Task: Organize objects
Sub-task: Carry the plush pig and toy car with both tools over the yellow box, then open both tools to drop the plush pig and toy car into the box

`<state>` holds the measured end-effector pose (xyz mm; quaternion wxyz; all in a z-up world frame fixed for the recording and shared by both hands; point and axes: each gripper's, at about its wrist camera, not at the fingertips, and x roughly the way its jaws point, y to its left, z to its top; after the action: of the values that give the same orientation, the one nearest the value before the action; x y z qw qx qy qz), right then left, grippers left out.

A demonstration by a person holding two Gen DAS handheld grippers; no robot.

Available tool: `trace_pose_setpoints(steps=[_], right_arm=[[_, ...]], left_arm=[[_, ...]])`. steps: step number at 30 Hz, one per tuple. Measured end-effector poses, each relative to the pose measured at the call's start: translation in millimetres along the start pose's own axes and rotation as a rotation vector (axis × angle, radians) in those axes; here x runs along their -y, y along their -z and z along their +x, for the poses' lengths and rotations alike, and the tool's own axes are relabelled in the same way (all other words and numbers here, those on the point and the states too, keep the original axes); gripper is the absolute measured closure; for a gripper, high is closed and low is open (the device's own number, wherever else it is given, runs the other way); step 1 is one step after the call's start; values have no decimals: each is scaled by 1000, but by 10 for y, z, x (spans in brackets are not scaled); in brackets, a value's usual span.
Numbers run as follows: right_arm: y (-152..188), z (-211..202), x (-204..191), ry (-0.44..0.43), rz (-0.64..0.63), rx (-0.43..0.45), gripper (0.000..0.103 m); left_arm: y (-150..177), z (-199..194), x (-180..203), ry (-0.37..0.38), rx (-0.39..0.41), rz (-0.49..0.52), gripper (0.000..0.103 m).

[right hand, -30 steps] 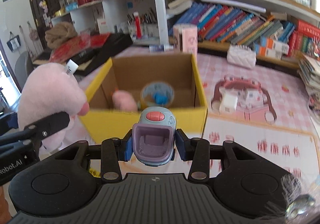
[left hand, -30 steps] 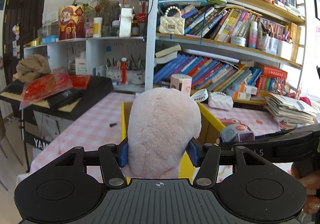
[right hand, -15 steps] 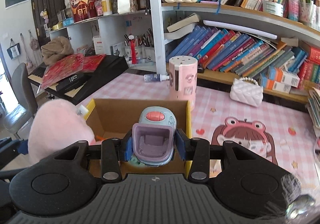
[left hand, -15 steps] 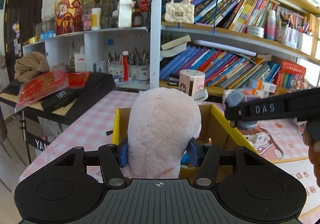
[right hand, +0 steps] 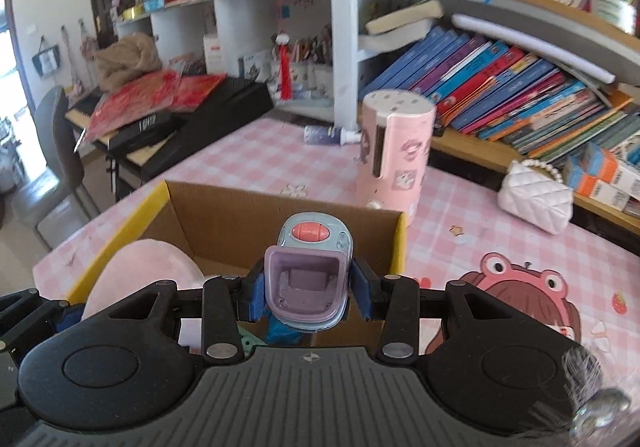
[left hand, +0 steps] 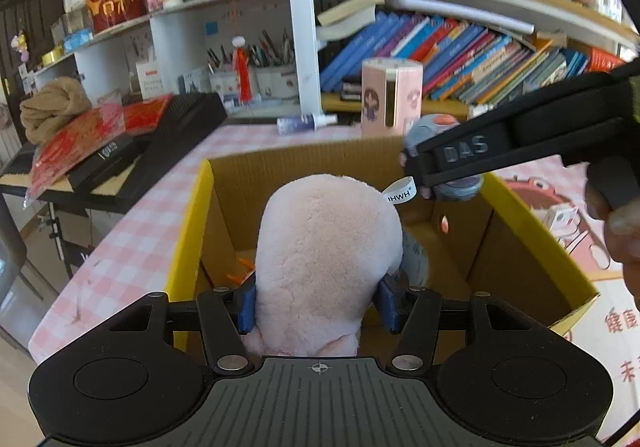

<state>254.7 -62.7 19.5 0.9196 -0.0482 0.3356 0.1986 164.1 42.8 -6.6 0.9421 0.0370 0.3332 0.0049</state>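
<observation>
Both grippers hover over the cardboard box (left hand: 532,243) — left gripper (left hand: 318,305) clamping the pink plush (left hand: 326,247), right gripper (right hand: 308,287) clamping the toy phone (right hand: 308,275) — so simultaneous drops, seemingly crowded, could collide or snag.

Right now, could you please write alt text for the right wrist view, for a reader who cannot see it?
The right tool grips a small blue and purple toy above an open cardboard box on a pink checked table. A pink plush toy sits at the box's left, with a pink cylinder and crowded bookshelves behind.
</observation>
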Motion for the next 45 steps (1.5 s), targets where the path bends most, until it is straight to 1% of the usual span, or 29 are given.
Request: trace_pose_setpoints(steps=[4, 9, 12, 15, 18, 20, 22, 27, 28, 29, 32, 34, 36, 38, 40, 45], right_arm=[[3, 226, -17, -27, -39, -56, 63], [23, 454, -46, -40, -90, -122, 63], [52, 567, -77, -46, -129, -163, 63], [65, 639, -142, -51, -187, -187, 63], [50, 693, -153, -58, -200, -210, 63], [43, 723, -148, -60, -201, -224, 63], [34, 760, -131, -64, -191, -244, 63], [27, 825, -130, -69, -188, -284, 63], [27, 830, -132, -69, -189, -288, 63], [25, 822, -132, -70, -187, -285, 63], [9, 754, -118, -90, -178, -262, 56], [-14, 674, -110, -106, -169, -239, 49], [-35, 570, -104, -101, -169, -213, 44], [-53, 446, -83, -104, -165, -182, 44], [-60, 301, -38, -103, -143, -147, 40], [-10, -60, 48, -72, -80, -74, 38]], left_arm=[[3, 90, 42, -7, -30, 16, 47], [32, 198, 80, -13, -78, 29, 45], [52, 226, 101, -21, -88, 32, 43], [50, 238, 93, -28, -98, 22, 40], [53, 220, 103, -47, -88, 30, 34], [47, 190, 112, -53, -69, 35, 23], [37, 151, 120, -46, -48, 37, 17], [26, 84, 159, -46, -17, 48, 15], [24, 72, 156, -47, -12, 46, 13], [26, 58, 147, -49, -5, 42, 10], [14, -9, 128, -55, 22, 24, 8], [1, -66, 119, -56, 47, 12, 7], [-14, -136, 111, -60, 73, -1, 5], [-26, -214, 108, -64, 102, -18, 4], [-26, -293, 97, -65, 131, -31, 4], [26, -472, 67, -44, 182, -47, 3]])
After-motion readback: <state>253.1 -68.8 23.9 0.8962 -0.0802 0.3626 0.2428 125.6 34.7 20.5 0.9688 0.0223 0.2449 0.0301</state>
